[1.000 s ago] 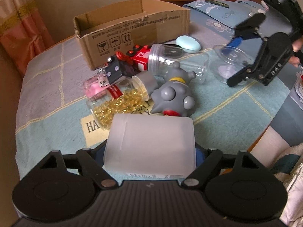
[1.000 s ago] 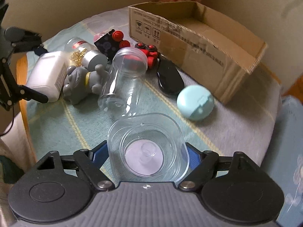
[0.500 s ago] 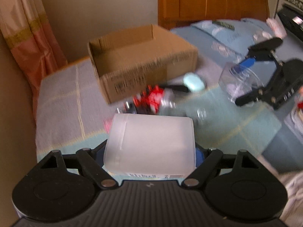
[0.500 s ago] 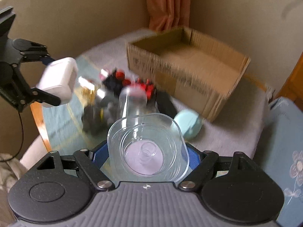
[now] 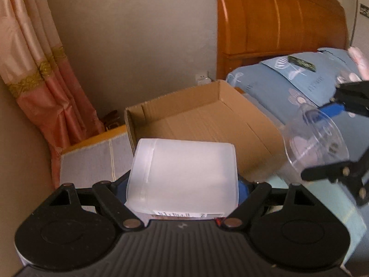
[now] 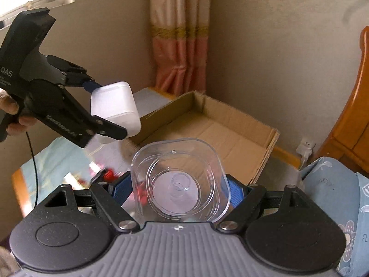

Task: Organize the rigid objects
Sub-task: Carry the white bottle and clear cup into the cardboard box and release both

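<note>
Left gripper clamped on a frosted white tub, held up in the air, fingers pressing its two sides. Seen from the right wrist view as well: same gripper with the tub raised above the near left corner of the box, a hand wrapped round the handle.

Right gripper clenched on a clear jar, blue pads tight against its sides, open mouth facing away from the camera. From the left wrist view: the jar off to the right, gripped between black fingers, hanging beside the right wall of the box and above the table edge.

Cardboard box open, flaps up, sitting on the cloth-covered table, bare cardboard floor showing inside. Both held things above or just beside the box, neither touching it.

Blurred red bits down on the table behind the right gripper, too smeared to identify. Pink curtain in the corner behind the box, wooden headboard and blue bedding to the right.
</note>
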`<act>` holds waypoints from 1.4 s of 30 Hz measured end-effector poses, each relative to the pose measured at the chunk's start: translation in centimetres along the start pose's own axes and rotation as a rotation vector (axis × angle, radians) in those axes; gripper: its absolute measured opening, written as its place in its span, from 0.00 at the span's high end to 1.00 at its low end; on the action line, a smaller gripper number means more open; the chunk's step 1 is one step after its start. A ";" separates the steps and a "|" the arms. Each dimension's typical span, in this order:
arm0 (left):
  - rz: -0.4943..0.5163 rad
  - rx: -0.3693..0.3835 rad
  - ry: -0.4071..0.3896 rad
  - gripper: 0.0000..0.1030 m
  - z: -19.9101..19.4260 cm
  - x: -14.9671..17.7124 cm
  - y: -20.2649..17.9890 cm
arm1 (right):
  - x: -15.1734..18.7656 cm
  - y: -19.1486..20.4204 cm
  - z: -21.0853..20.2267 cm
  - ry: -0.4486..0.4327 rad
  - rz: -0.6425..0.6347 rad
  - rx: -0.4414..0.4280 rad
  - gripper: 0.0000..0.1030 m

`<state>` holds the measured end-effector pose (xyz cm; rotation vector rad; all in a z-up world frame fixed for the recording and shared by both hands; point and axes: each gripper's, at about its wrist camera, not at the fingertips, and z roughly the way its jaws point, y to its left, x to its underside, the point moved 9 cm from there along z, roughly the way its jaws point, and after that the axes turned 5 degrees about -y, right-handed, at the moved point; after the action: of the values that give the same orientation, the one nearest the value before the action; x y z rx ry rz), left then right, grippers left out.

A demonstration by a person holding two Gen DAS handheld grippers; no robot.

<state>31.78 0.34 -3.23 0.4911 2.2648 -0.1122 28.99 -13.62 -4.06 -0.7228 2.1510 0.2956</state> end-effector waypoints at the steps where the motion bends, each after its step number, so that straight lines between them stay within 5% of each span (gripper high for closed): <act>1: -0.003 -0.004 0.001 0.19 0.7 -0.5 0.2 | -0.3 -0.4 0.5 0.002 0.005 0.006 0.17; 18: -0.077 -0.048 0.063 0.19 10.5 -4.6 2.7 | -2.4 -8.0 9.1 0.070 0.132 0.123 0.17; 23: -0.118 -0.098 0.042 0.10 12.0 -5.0 3.6 | -2.1 -8.9 10.2 0.076 0.144 0.135 0.17; 30: -0.118 -0.065 0.051 0.10 10.5 -3.9 4.0 | -3.1 -9.9 11.3 0.042 0.172 0.174 0.15; 32: -0.118 -0.057 0.049 0.09 9.9 -4.0 3.9 | -3.5 -10.2 11.3 0.017 0.185 0.205 0.00; 42: -0.102 -0.062 -0.010 0.06 4.0 -3.6 3.0 | -3.0 -7.8 6.3 0.006 0.202 0.219 0.00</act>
<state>37.90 1.07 -3.06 0.3421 2.2764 -0.0953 39.15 -15.95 -5.39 -0.3833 2.2231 0.1597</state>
